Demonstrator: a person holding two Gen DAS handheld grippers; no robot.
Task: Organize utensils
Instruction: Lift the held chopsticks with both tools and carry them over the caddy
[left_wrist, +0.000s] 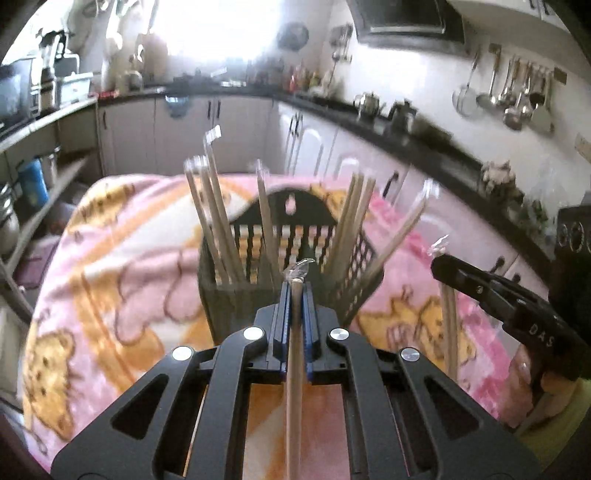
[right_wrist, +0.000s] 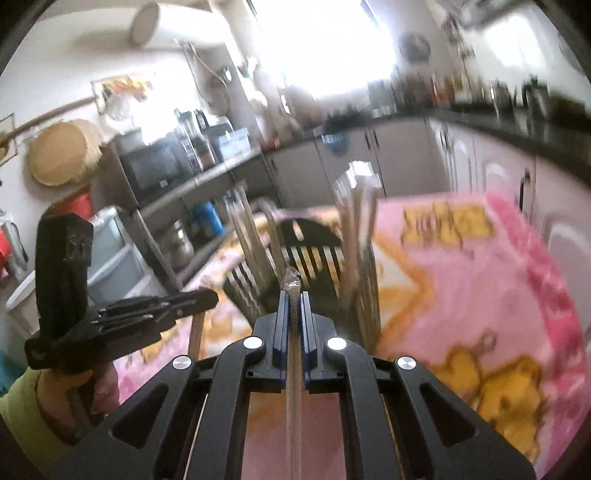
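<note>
A dark slotted utensil basket (left_wrist: 236, 295) stands on a pink blanket and holds several wrapped wooden chopsticks (left_wrist: 218, 218). My left gripper (left_wrist: 295, 286) is shut on a wrapped chopstick pair (left_wrist: 294, 354), just in front of the basket. My right gripper (left_wrist: 443, 264) shows at the right, shut on another wrapped chopstick pair (left_wrist: 450, 332). In the right wrist view the right gripper (right_wrist: 294, 295) is shut on its wrapped pair (right_wrist: 293, 369), close to the basket (right_wrist: 243, 284). The left gripper (right_wrist: 207, 299) is at the left.
The pink cartoon blanket (left_wrist: 122, 258) covers the table. Kitchen counters and white cabinets (left_wrist: 332, 140) run behind. Ladles hang on the wall (left_wrist: 517, 96). Shelves with appliances (right_wrist: 155, 166) stand at the left.
</note>
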